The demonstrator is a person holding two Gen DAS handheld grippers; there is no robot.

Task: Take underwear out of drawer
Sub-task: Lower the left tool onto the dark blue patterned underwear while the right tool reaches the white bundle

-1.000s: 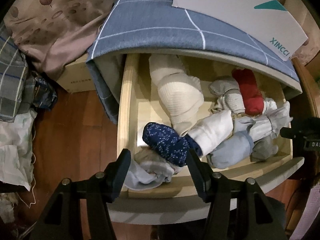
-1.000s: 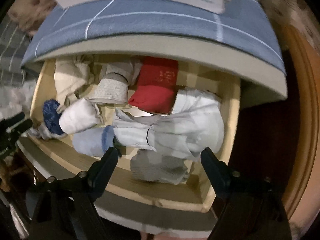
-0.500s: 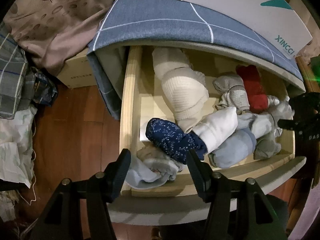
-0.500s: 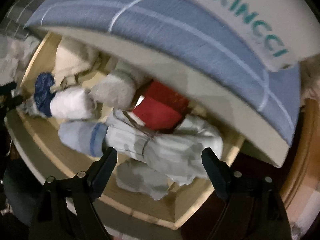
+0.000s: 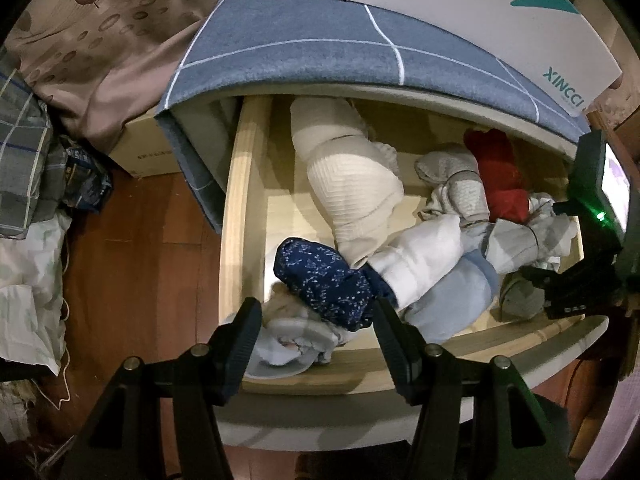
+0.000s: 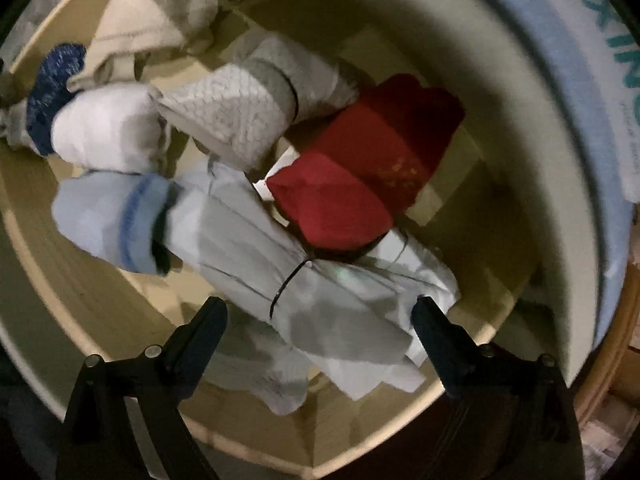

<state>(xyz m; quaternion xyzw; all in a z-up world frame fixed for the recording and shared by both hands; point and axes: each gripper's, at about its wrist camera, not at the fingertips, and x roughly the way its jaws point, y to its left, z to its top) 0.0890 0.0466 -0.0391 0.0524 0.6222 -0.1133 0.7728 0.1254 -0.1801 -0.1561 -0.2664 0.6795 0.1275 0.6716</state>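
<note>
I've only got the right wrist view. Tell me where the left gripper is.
Observer: The left gripper hangs open over the front left corner of the drawer, above a navy patterned roll.
Operator: Report what lies under that roll.
Observer: A crumpled pale blue-white piece, against the front wall.
Operator: Now describe what's outside the drawer on that side.
Observer: Wooden floor, a cardboard box and heaped bedding.

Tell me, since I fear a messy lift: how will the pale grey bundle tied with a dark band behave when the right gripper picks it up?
The pale grey bundle looks soft and probably light. The dark band may keep its middle together, but the loose ends would likely droop. It lies against the red roll, which might shift.
</note>
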